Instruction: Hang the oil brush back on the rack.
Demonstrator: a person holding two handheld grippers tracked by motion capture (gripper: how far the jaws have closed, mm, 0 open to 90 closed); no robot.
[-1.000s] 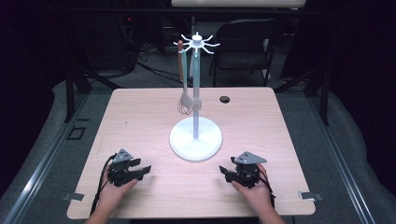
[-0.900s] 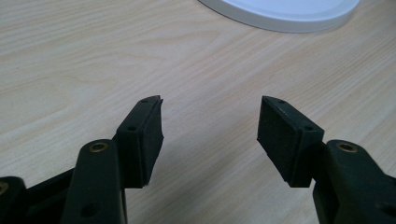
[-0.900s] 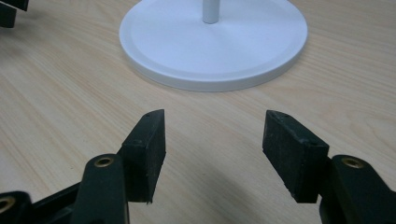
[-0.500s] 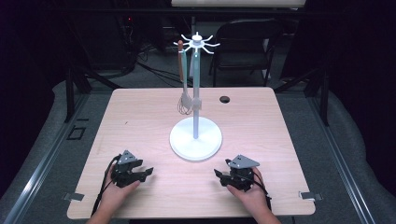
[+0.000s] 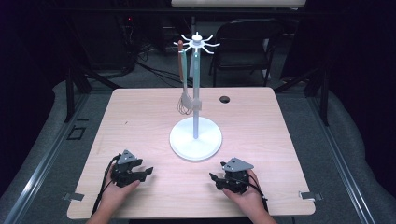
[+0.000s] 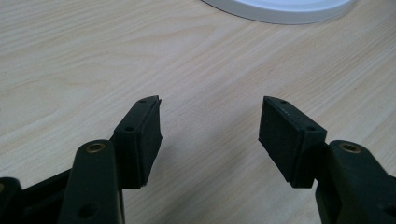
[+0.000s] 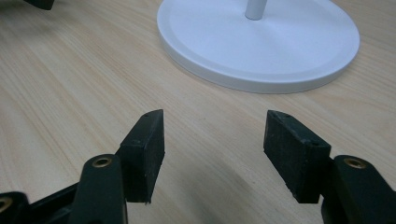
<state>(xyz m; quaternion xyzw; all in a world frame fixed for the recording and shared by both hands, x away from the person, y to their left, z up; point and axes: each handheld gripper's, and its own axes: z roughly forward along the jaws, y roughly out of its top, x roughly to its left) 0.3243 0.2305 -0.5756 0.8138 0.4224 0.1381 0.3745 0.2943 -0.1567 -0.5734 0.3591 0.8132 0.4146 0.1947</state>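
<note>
Left tongs [image 5: 145,171] & right tongs [image 5: 214,177] both sit low on the light wood-grain table [image 5: 140,116], near its front edge, each in a hand. Vs. a sec ago they've slid a bit back toward the person & settled; nothing picked up, so the work likely hasn't started, or the hands are parked at rest. Left gripper view: jaws wide apart, empty, bare table between the pads [image 6: 140,135]. Right gripper view: same, jaws spread wide w/ nothing in them, pointing at the round white base [image 7: 261,42]. That base belongs to the white hook-topped utensil stand [image 5: 195,93], mid-table, just ahead of both tongs. A brown-handled wire whisk [image 5: 183,88] hangs from one hook, left of the pole, well apart from both tongs. Small black round cap [image 5: 225,99] lies farther back.
</note>
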